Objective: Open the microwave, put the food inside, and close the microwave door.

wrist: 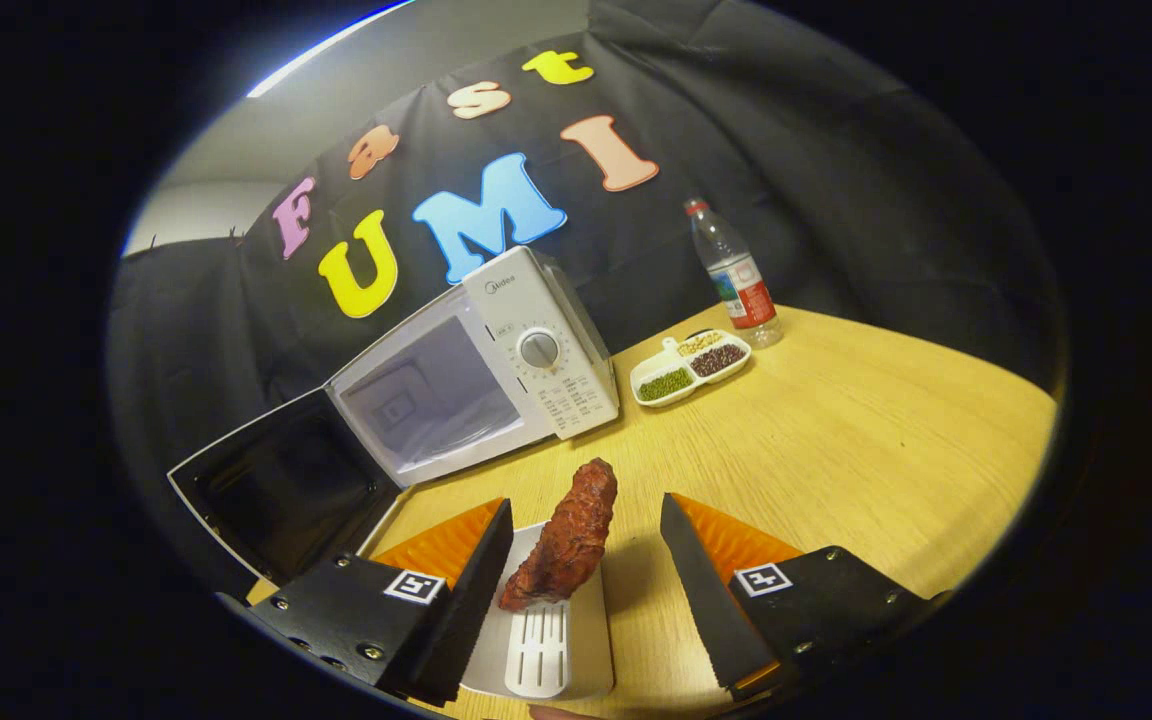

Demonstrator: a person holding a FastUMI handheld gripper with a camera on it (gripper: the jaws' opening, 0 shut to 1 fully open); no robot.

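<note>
A white microwave [496, 375] stands on the wooden table [836, 450] beyond my fingers, its door [281, 490] swung wide open to the left and the cavity bare. A reddish-brown piece of meat [566, 540] lies on a white board [556, 630] between my two fingers. My gripper [586, 540] is open, one finger on each side of the meat. The left finger sits close to it; the right finger stands well apart.
A divided white dish [691, 370] with green, dark and pale beans sits to the right of the microwave. Behind it stands a clear water bottle [733, 275] with a red label. Bare tabletop stretches to the right of my fingers.
</note>
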